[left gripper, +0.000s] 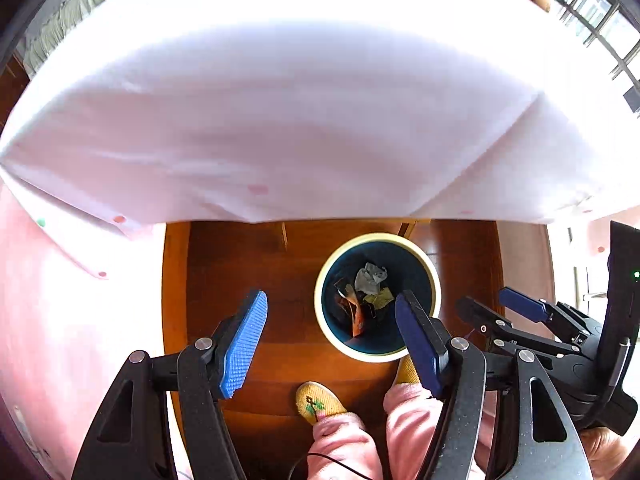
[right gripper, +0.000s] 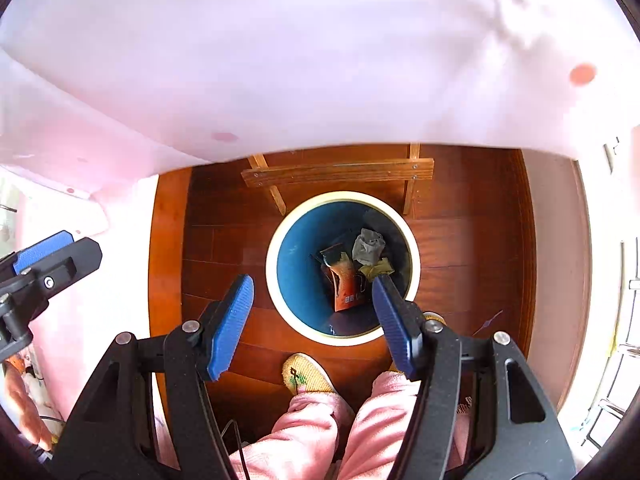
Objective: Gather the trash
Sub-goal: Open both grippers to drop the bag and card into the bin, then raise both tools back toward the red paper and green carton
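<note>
A white cloth with scattered pink dots [left gripper: 280, 112] hangs over the bench and fills the upper half of both views, so the bench top itself is hidden. In the right wrist view only part of a light wooden frame [right gripper: 340, 174] shows below the cloth's edge; what it belongs to cannot be told.

Under the cloth's edge a round waste bin with a cream rim and dark blue inside [left gripper: 320, 300] stands on the reddish-brown wooden plank floor [left gripper: 240, 280]. The trash lies at its bottom: a crumpled grey paper wad [right gripper: 368, 246], an orange printed wrapper [right gripper: 345, 280] and a small yellowish scrap [right gripper: 378, 268], touching one another. The wrapper's print is too small to read.

The left tool [left gripper: 332, 340] is spread wide with nothing between its blue pads, and so is the right tool [right gripper: 312, 322]. Each hovers above the bin, the right-hand finger covering part of the rim.

A person's pink trouser legs [right gripper: 320, 420] and a yellow knitted slipper [left gripper: 318, 402] stand just beside the bin. Window bars [left gripper: 592, 8] show at the edge, blurred.
</note>
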